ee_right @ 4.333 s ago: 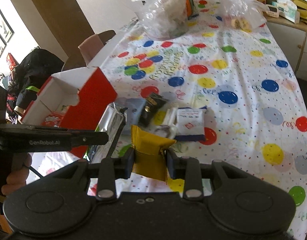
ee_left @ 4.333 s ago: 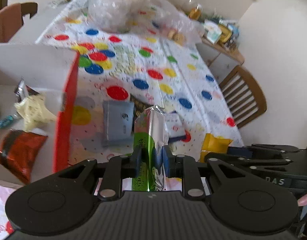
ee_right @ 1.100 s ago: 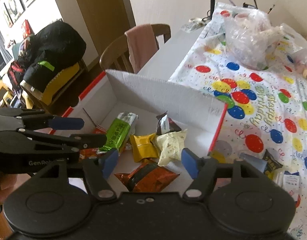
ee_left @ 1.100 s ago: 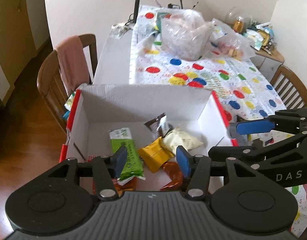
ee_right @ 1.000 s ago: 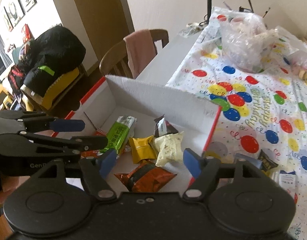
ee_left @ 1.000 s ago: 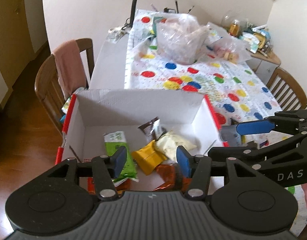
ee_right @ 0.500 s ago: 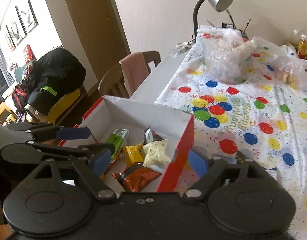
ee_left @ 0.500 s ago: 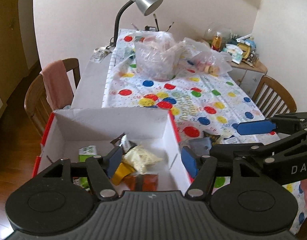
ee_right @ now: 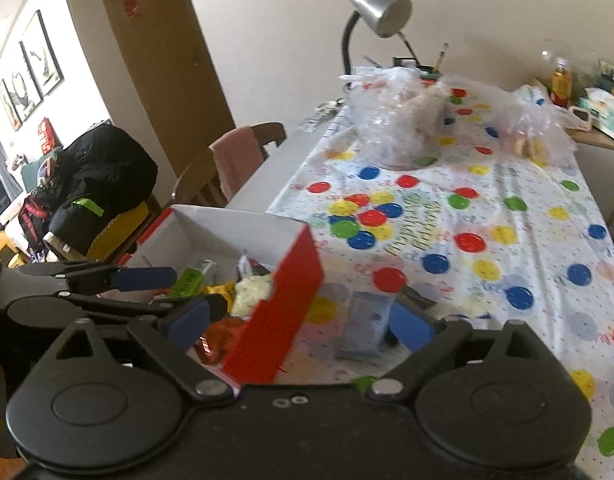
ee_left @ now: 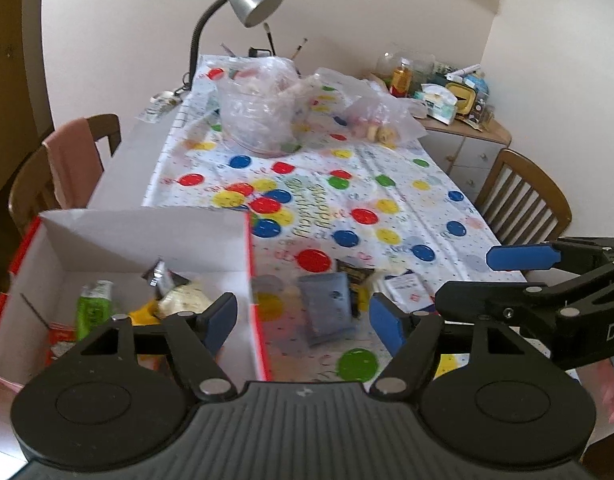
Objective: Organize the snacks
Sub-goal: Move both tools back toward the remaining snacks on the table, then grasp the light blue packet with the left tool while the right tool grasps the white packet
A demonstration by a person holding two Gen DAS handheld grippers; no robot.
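Both your left gripper (ee_left: 303, 316) and right gripper (ee_right: 299, 326) are opening, empty; the blue-grey packet (ee_left: 327, 306) beside the box (ee_left: 249, 264) looks light, soft: pinch its middle.

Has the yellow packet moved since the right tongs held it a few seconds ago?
Yes. The yellow packet now lies inside the box beside the green bar; earlier it was clamped above the tablecloth, outside the box.

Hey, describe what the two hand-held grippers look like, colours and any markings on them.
Both are matte black plastic with blue pads on the fingertips. The left hand-held gripper and the right hand-held gripper each have a ribbed body, two round discs, linkage arms and silver pivot screws. The right one's side shows white letters, partly cut off, starting "DA".
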